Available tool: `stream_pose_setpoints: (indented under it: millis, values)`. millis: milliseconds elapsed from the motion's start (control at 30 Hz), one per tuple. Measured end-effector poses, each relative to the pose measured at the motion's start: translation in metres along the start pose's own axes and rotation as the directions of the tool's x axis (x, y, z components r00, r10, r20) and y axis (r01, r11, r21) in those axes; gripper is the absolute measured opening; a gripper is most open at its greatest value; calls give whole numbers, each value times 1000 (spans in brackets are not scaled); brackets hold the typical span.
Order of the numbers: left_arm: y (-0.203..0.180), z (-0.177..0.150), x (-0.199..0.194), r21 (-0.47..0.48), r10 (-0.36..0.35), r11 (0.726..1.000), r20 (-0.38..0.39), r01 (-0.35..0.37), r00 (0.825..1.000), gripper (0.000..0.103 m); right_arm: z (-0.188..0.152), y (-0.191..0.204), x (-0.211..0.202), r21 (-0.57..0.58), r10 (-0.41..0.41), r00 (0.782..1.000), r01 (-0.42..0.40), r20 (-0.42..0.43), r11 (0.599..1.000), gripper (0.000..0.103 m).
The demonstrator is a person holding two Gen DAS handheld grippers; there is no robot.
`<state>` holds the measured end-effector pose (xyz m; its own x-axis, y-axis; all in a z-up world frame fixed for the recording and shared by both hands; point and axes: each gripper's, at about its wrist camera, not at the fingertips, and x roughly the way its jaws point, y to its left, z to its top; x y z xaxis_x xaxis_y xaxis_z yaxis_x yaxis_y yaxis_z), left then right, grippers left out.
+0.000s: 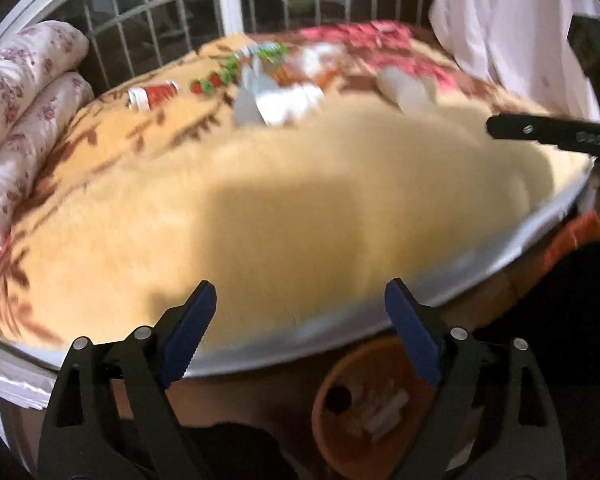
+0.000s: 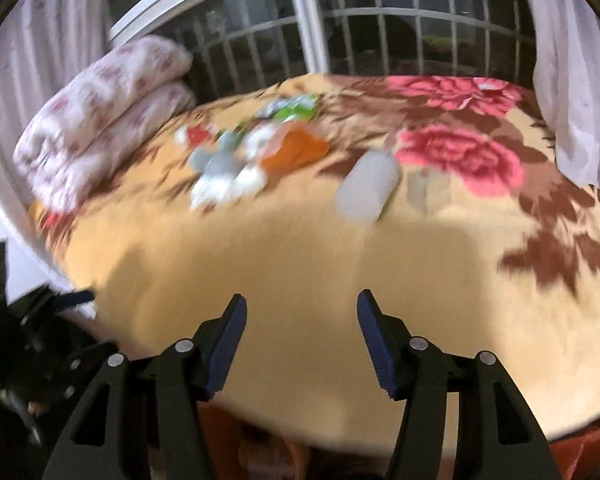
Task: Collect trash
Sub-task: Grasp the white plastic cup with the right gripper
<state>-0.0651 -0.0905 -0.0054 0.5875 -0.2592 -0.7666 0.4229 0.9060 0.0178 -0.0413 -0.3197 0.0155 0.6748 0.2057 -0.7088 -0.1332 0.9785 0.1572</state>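
Trash lies on the far part of a bed covered by a yellow floral blanket [image 1: 300, 200]. In the left wrist view I see a red and white can [image 1: 152, 95], crumpled white paper [image 1: 276, 100], an orange wrapper [image 1: 324, 72] and a white cup [image 1: 408, 88]. In the right wrist view the same white paper [image 2: 224, 180], orange wrapper [image 2: 296, 150], green wrapper [image 2: 296, 110] and white cup [image 2: 366, 190] show, blurred. My left gripper [image 1: 300, 304] is open and empty at the bed's near edge. My right gripper [image 2: 302, 312] is open and empty above the blanket; it also shows in the left wrist view [image 1: 548, 130].
An orange bin [image 1: 380, 408] with scraps inside stands on the floor below the bed edge. A folded floral quilt [image 1: 28, 92] lies at the bed's left. A barred window [image 2: 340, 32] and white curtains [image 2: 572, 60] are behind the bed.
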Motion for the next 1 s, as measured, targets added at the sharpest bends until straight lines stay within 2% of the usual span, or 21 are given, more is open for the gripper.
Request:
stream_pose_setpoints:
  millis: [233, 433, 567, 667, 700, 733, 833, 933, 1000]
  values:
    - [18, 37, 22, -41, 21, 999, 38, -19, 999, 84, 50, -31, 60, 161, -30, 999, 33, -19, 986, 59]
    - [28, 46, 33, -45, 0, 999, 43, 2, 999, 84, 71, -58, 101, 299, -61, 996, 80, -71, 951, 59]
    - [27, 51, 39, -23, -8, 1000, 44, 9, 999, 84, 84, -66, 118, 329, -52, 996, 74, -76, 942, 61]
    - [23, 54, 41, -2, -8, 1000, 47, 9, 999, 84, 91, -70, 140, 338, -43, 991, 85, -131, 937, 61]
    - [21, 55, 42, 5, -11, 1000, 48, 11, 999, 84, 92, -71, 148, 336, -42, 986, 94, -159, 937, 57]
    - [19, 56, 41, 15, -14, 1000, 51, 14, 999, 84, 93, -71, 154, 324, -65, 981, 122, -180, 938, 49]
    - [14, 60, 42, 39, -22, 999, 63, 19, 998, 84, 95, -65, 155, 263, -96, 976, 146, -193, 954, 46]
    - [7, 69, 43, 71, -37, 997, 71, 32, 997, 84, 84, -58, 134, 263, -89, 988, 120, -128, 957, 46]
    - [1, 77, 44, 107, -46, 994, 84, 37, 995, 84, 74, -53, 108, 288, -59, 997, 72, -55, 955, 46]
